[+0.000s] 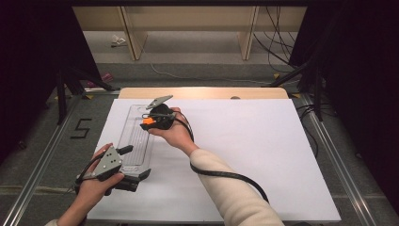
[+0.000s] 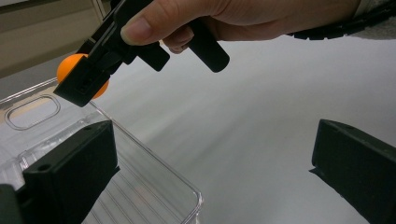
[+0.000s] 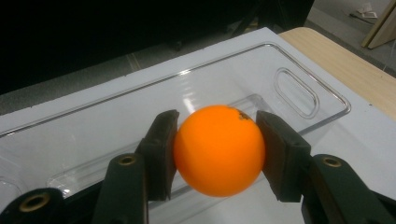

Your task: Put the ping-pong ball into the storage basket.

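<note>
The right gripper [image 3: 217, 154] pinches the orange ball [image 3: 218, 150] between its pads, above the clear tray [image 3: 299, 93]. The left gripper [image 2: 210, 172] gapes wide at the tray's near end. White tabletop [image 1: 254, 150], grey floor [image 1: 197, 70] beyond.

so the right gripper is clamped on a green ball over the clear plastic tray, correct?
Not quite: the ball is orange, not green, as the right gripper view shows. The right gripper is clamped on it over the clear plastic tray.
</note>
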Tool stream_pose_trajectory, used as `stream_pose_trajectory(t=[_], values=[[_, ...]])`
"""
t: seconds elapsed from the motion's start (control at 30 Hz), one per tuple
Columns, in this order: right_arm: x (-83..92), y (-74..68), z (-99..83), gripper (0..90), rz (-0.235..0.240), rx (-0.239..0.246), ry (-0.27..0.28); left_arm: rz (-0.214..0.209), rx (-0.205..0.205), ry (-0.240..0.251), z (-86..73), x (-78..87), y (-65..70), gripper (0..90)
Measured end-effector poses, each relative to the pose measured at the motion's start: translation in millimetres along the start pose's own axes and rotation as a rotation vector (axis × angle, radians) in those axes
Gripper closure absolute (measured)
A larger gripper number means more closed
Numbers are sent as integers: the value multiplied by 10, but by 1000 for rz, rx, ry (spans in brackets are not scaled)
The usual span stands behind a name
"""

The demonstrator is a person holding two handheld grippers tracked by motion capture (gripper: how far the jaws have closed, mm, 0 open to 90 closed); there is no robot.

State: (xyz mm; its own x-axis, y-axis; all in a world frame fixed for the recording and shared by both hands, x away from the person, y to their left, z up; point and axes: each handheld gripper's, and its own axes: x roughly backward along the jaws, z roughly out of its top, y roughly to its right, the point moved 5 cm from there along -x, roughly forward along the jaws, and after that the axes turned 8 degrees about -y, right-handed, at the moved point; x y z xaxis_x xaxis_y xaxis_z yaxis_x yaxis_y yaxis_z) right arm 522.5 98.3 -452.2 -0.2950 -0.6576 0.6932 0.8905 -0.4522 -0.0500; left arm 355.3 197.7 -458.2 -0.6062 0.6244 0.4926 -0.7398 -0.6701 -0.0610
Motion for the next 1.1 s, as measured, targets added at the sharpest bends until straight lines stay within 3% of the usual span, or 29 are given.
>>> stream_pose_trajectory(t=[1.1], values=[[-174, -109, 120, 513, 19, 30, -19, -2, 0, 3, 3, -3, 2, 0]])
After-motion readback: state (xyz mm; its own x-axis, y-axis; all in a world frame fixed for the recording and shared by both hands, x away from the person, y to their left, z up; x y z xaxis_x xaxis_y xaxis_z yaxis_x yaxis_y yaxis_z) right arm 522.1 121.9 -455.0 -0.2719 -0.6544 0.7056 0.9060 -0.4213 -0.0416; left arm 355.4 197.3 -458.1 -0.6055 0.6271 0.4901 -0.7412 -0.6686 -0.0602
